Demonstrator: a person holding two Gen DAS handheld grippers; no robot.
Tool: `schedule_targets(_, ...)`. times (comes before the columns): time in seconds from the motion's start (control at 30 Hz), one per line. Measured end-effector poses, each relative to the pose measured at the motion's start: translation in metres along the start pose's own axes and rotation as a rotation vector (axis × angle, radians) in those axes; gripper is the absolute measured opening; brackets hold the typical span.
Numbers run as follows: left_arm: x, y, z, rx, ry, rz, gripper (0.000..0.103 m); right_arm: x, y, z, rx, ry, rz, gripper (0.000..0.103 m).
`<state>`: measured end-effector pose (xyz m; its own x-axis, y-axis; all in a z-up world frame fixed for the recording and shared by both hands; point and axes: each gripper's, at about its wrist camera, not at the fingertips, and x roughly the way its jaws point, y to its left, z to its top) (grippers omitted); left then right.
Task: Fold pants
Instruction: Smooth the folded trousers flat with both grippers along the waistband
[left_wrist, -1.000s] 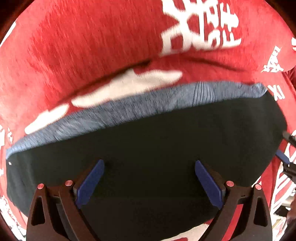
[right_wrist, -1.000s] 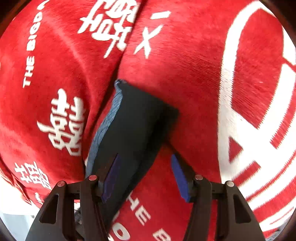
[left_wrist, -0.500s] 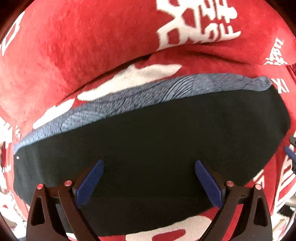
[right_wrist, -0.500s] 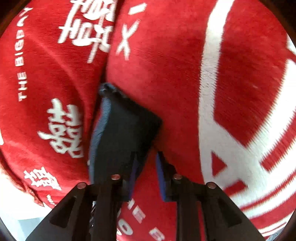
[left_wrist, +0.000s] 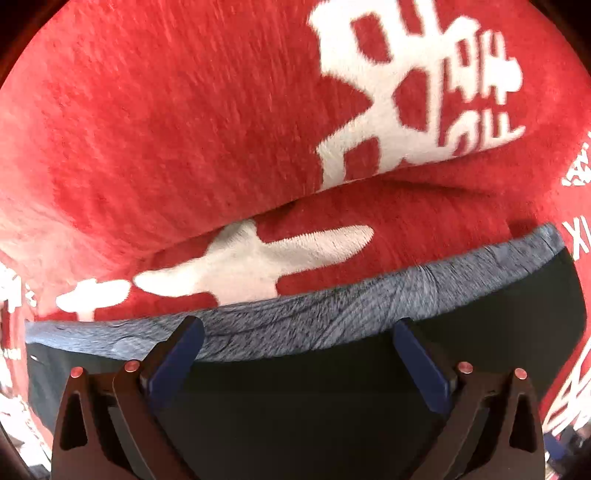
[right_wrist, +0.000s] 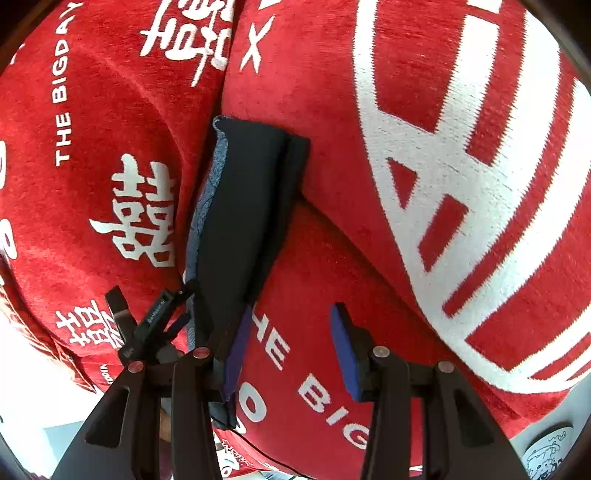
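Observation:
The folded pants (left_wrist: 295, 413) lie flat on a red blanket, dark cloth with a blue-grey band (left_wrist: 332, 314) along the far edge. My left gripper (left_wrist: 295, 354) hangs open above them, its blue pads wide apart over the band and holding nothing. In the right wrist view the pants (right_wrist: 247, 221) appear as a narrow dark bundle running away from me. My right gripper (right_wrist: 290, 347) is opening, with only red blanket between its pads; its left finger (right_wrist: 236, 343) lies against the bundle's near edge. The left gripper (right_wrist: 147, 325) shows just left of the bundle.
The red blanket (left_wrist: 166, 129) with white characters and lettering covers soft cushions, with a deep crease (left_wrist: 332, 188) beyond the pants. A pale round thing (right_wrist: 546, 454) sits at the lower right past the blanket's edge. Pale floor (right_wrist: 33, 443) shows lower left.
The left gripper has shifted toward the blue-grey band, which now lies between its fingertips. The right jaws narrowed beside the bundle, then widened again, and that gripper drew back a little.

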<state>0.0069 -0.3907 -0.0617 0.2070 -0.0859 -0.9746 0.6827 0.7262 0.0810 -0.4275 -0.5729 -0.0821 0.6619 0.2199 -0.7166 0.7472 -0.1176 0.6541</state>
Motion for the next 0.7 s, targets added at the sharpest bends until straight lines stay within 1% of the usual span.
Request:
schedule_targets(0.1,-0.017,-0.007,-0.01,0.031,0.007,-0.015,0.103,0.004,0.001,0.001,0.009,0.006,0.007,0.051)
schedule_targets(0.2,-0.026,-0.017,-0.024,0.031,0.012,-0.045,0.103,0.013,0.008,0.003,-0.011,0.003,0.028,0.051)
schedule_targets(0.23,-0.025,-0.022,-0.028,0.03,0.012,-0.051,0.103,0.015,0.009,0.004,-0.017,0.003,0.028,0.052)
schedule_targets(0.27,-0.024,-0.03,-0.039,0.03,0.018,-0.052,0.103,0.018,0.011,0.005,-0.021,0.003,0.029,0.052)
schedule_targets(0.3,-0.018,-0.036,-0.054,0.028,0.035,-0.053,0.103,0.023,0.012,0.009,-0.024,0.003,0.034,0.052)
schedule_targets(0.33,-0.008,-0.043,-0.059,0.025,0.068,-0.054,0.103,0.025,0.013,0.011,-0.025,-0.001,0.037,0.052)
schedule_targets(0.37,-0.003,-0.048,-0.068,0.021,0.082,-0.052,0.103,0.028,0.015,0.015,-0.029,-0.009,0.036,0.052)
schedule_targets(0.4,-0.002,-0.051,-0.073,0.003,0.06,-0.051,0.103,0.03,0.017,0.019,-0.036,-0.016,0.031,0.052)
schedule_targets(0.43,-0.004,-0.052,-0.075,-0.014,0.033,-0.053,0.103,0.032,0.019,0.022,-0.042,-0.019,0.025,0.052)
schedule_targets(0.5,-0.005,-0.059,-0.077,-0.013,0.026,-0.046,0.103,0.035,0.024,0.032,-0.068,-0.028,0.019,0.052)
schedule_targets(0.57,-0.012,-0.047,-0.085,-0.023,0.036,-0.045,0.103,0.038,0.027,0.039,-0.08,-0.028,0.016,0.052)
schedule_targets(0.7,-0.01,-0.049,-0.079,-0.023,0.048,-0.045,0.103,0.043,0.028,0.045,-0.084,-0.015,0.01,0.052)
